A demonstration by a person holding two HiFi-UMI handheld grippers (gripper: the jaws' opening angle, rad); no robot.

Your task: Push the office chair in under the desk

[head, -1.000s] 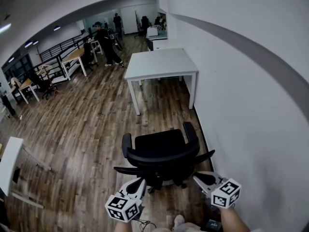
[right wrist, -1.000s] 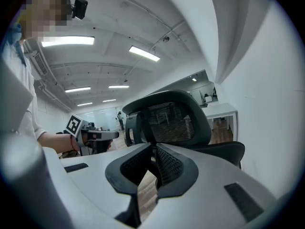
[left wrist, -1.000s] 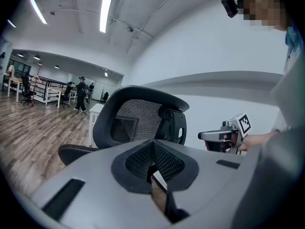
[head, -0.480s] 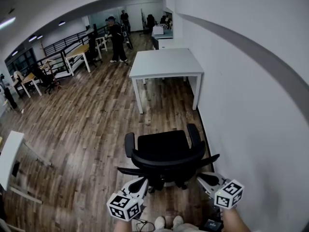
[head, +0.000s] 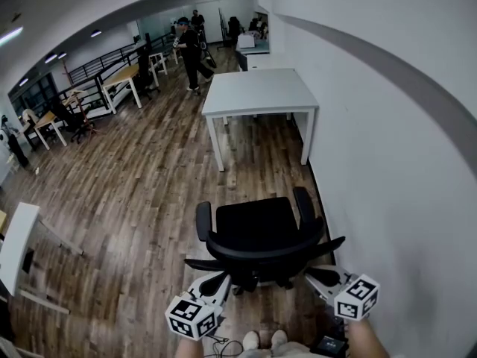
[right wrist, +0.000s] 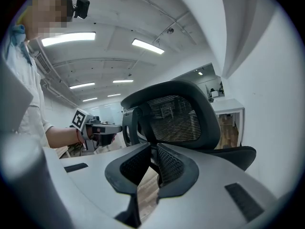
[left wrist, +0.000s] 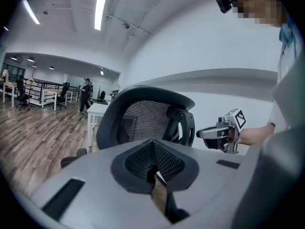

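Observation:
The black mesh-backed office chair (head: 257, 233) stands on the wood floor with its back toward me, facing the white desk (head: 261, 92) further along the wall. There is open floor between the chair and the desk. My left gripper (head: 217, 282) sits just behind the backrest's lower left side, jaws shut and empty. My right gripper (head: 314, 274) sits behind its lower right side, also shut and empty. Whether either touches the chair I cannot tell. The chair's backrest (left wrist: 143, 113) rises close ahead of the left gripper (left wrist: 153, 151), and the backrest (right wrist: 181, 113) likewise ahead of the right gripper (right wrist: 153, 157).
A white wall (head: 387, 162) runs close along the chair's and desk's right side. Wooden desks (head: 123, 80) and another chair (head: 71, 121) stand far left, a white table (head: 15, 245) at lower left. People (head: 190, 43) stand far back. My shoes (head: 261, 341) are behind the chair.
The chair and both grippers keep nearly the same places. The head view has shifted slightly, and a person in the background has walked further back.

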